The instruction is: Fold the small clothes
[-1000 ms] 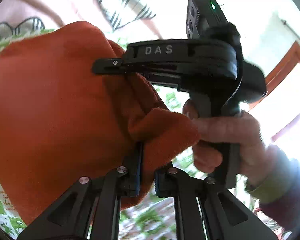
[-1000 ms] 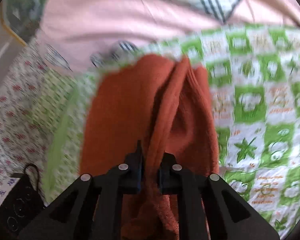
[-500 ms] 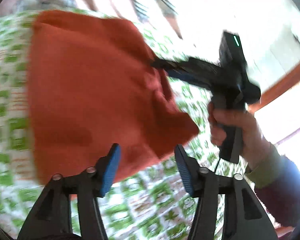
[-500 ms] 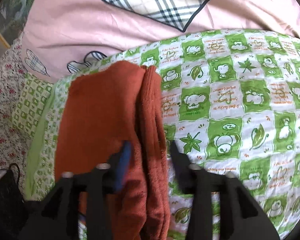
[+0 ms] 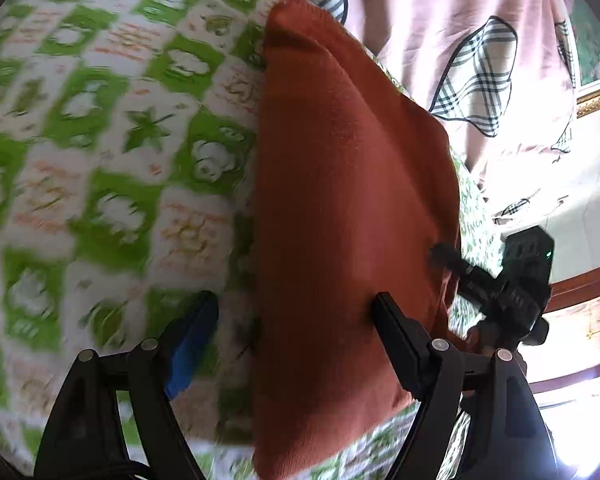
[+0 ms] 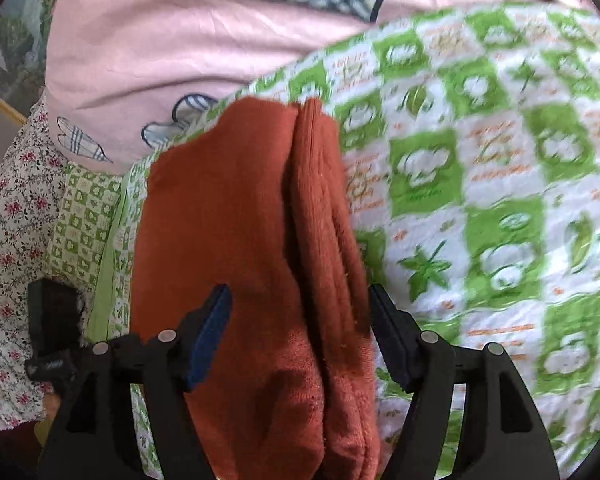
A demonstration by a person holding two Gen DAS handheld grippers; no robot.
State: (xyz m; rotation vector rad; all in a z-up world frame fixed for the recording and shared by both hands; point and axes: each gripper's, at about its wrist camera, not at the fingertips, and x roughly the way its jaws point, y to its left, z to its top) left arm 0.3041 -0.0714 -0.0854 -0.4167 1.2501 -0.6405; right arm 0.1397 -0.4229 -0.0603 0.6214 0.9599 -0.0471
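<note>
Right wrist view: my right claw (image 6: 296, 328) has just been spreading, straddling the folded orange cloth (image 6: 236, 240) on the green-checked blanket (image 6: 480, 184); left claw (image 5: 292, 316) likewise spread, cloth at one o'clock.

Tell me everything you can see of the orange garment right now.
The orange garment is a rust-coloured, fleecy-looking piece, folded into a long thick bundle with layered edges along one side. It lies flat on the green-and-white checked blanket, its far end near the pink bedding. Both hand-held grippers, left and right, have just been opening; neither pinches it.
</note>
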